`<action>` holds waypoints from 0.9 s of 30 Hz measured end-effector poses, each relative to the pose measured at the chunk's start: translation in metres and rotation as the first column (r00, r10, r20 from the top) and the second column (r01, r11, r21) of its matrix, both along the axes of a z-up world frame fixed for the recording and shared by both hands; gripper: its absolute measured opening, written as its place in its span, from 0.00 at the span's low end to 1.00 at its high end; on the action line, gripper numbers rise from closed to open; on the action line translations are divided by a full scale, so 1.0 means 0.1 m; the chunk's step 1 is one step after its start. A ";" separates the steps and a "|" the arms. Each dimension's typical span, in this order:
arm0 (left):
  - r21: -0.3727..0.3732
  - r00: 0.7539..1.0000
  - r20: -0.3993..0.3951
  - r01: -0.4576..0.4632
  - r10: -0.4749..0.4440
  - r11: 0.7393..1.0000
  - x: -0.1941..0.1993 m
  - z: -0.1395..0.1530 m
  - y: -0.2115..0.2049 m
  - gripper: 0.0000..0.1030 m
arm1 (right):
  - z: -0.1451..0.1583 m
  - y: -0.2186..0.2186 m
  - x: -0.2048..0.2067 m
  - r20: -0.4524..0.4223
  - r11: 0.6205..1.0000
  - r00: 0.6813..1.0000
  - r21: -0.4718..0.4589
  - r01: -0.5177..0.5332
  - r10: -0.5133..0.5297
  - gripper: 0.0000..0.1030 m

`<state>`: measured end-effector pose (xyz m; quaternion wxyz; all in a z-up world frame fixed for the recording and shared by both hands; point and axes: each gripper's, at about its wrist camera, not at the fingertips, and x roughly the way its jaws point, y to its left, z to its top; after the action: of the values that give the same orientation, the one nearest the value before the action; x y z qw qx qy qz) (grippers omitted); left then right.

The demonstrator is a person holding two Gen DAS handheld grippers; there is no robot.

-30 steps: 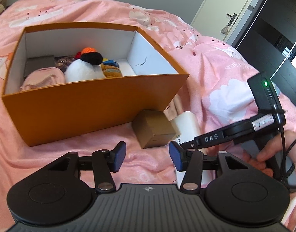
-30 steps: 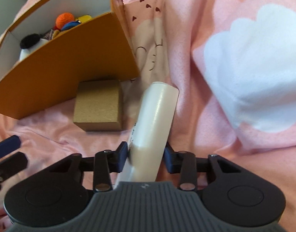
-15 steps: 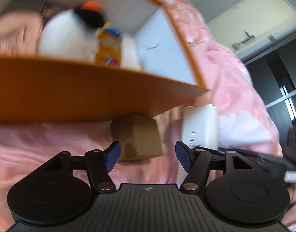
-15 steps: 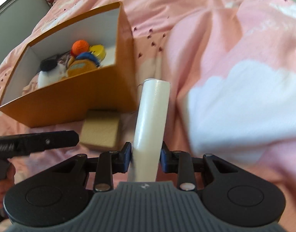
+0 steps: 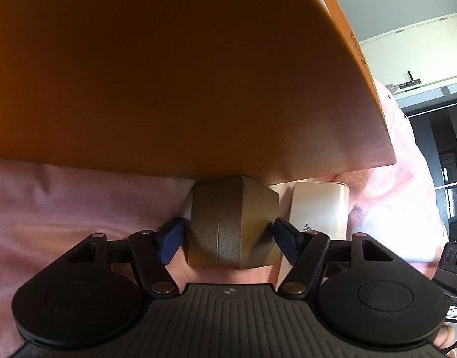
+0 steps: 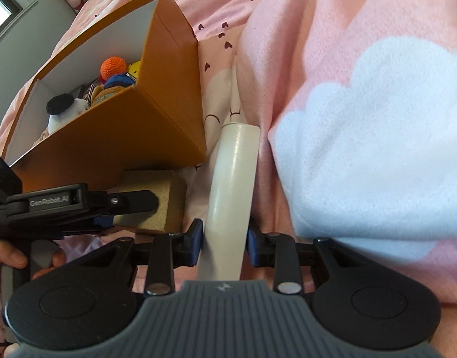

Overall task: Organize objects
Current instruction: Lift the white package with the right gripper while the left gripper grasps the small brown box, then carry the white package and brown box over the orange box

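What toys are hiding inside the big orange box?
Inside the orange box: an orange crochet ball, a white plush and a brown one. The front wall hides what lies lower.

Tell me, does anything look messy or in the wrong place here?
Yes. The small brown box and the white tube lie on the pink blanket, outside the orange box where the toys already sit. Nothing looks spilled or broken.

The orange box (image 5: 183, 74) walled off the far side just behind the small brown box (image 5: 232, 223); the cream tube (image 5: 317, 211) crowded its right, while pink bedding (image 5: 64, 208) lay open left.
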<state>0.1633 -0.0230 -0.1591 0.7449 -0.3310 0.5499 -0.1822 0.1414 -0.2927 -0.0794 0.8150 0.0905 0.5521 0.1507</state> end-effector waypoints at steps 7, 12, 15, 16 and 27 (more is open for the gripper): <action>0.024 0.998 0.056 0.017 -0.018 1.000 -0.11 0.16 -0.03 0.60 | 0.01 0.00 -0.03 -0.004 1.000 1.000 0.029 0.009 -0.009 0.31; 0.098 0.985 0.164 0.042 -0.057 0.994 -0.30 0.50 -0.03 0.53 | 0.10 -0.04 -0.07 -0.014 0.997 0.999 0.075 0.037 -0.036 0.31; 0.099 0.975 0.214 0.038 -0.058 0.994 -0.41 0.70 0.01 0.53 | 0.25 -0.05 -0.11 0.015 0.995 0.999 0.090 0.038 -0.040 0.30; 0.100 0.970 0.235 0.039 -0.062 0.994 -0.45 0.78 0.02 0.53 | 0.32 -0.04 -0.13 0.034 0.996 0.999 0.087 0.034 -0.037 0.30; 0.102 0.885 0.466 -0.048 -0.005 0.994 -0.38 1.66 0.30 0.53 | 1.36 0.04 0.02 0.241 0.978 0.971 0.199 -0.060 0.010 0.30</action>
<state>0.1256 0.0072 0.0072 0.8740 -0.2421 0.3610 -0.2174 0.1438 -0.2889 0.0561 0.8589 0.1454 0.4333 0.2309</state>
